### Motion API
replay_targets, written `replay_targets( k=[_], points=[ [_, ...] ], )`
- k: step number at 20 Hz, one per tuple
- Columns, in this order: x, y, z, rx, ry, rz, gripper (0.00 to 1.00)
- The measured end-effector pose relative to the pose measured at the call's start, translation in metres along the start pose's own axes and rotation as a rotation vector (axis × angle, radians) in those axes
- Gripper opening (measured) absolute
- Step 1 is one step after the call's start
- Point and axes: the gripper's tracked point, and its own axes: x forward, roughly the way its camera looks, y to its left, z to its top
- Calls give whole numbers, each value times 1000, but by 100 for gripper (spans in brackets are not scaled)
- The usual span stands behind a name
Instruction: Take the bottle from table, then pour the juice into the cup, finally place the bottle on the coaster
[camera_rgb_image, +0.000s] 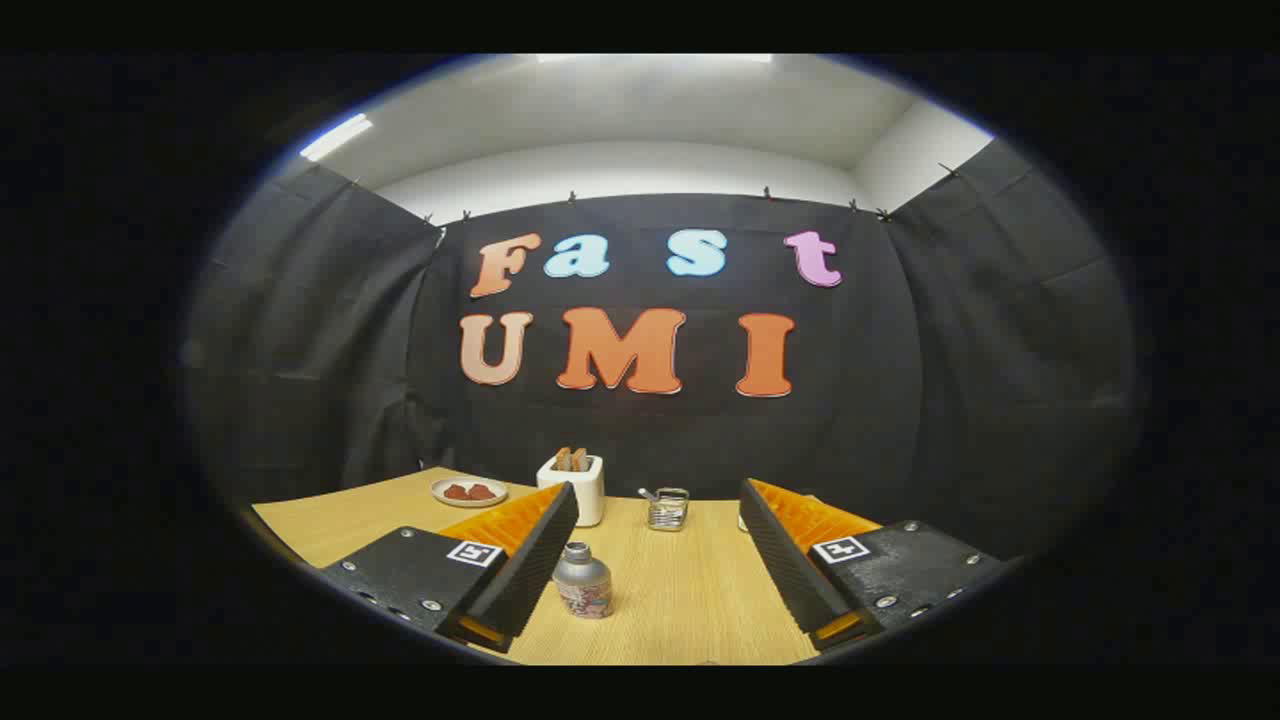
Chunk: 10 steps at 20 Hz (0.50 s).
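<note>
Gripper view: gripper (655, 560) spread wide — nothing held
Bottle (582, 582): upright, between the fingers, nearer the left one

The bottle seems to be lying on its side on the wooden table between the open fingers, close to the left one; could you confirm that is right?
Not quite: in the gripper view the bottle stands upright, cap on top, not on its side. The rest holds: it is on the wooden table, between the open fingers of the gripper, close to the left finger and untouched.
</note>
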Motion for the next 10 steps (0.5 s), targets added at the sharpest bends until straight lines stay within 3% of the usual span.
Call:
replay_targets(
  k=[10],
  points=[
    [0,3,1,12,1,6,97]
  ],
)
